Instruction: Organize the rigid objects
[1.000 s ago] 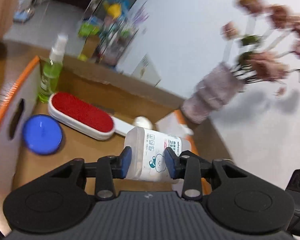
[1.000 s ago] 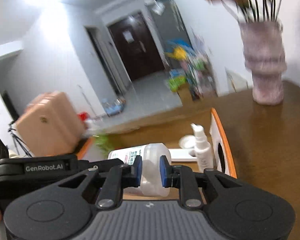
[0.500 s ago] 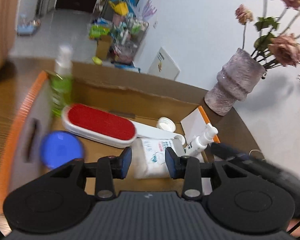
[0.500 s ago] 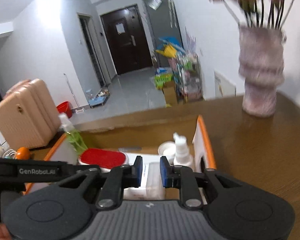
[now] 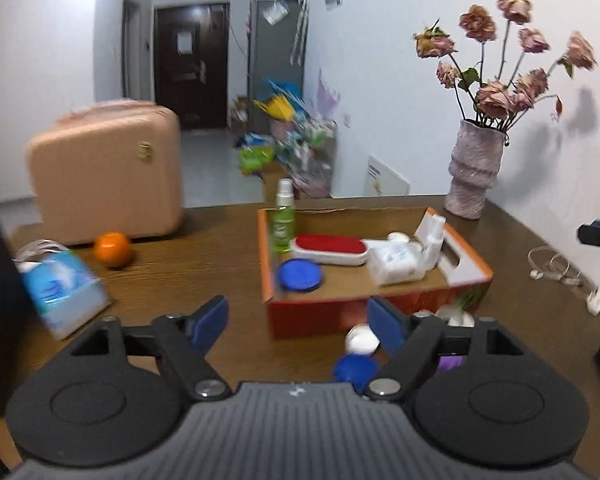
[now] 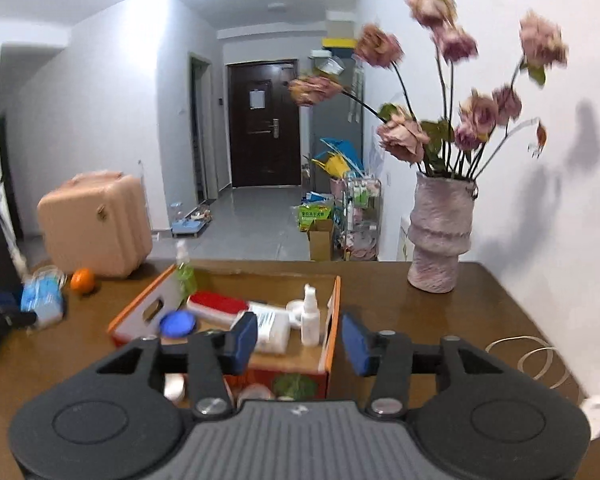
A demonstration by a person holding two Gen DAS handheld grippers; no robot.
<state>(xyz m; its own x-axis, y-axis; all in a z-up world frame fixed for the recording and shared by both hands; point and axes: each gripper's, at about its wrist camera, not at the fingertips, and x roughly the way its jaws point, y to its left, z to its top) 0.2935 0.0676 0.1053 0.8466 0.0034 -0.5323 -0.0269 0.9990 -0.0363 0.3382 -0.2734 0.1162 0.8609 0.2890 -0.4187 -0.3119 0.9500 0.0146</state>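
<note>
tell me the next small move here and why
Probably lower the left gripper toward the blue lid and white cap lying on the table in front of the orange box. Both grippers have just been opening with nothing between their jaws, the clear bottle lies in the box, and those pieces sit outside it.

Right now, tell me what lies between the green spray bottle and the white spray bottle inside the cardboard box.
Left wrist view: red-faced lint brush, then clear labelled bottle lying flat.
</note>
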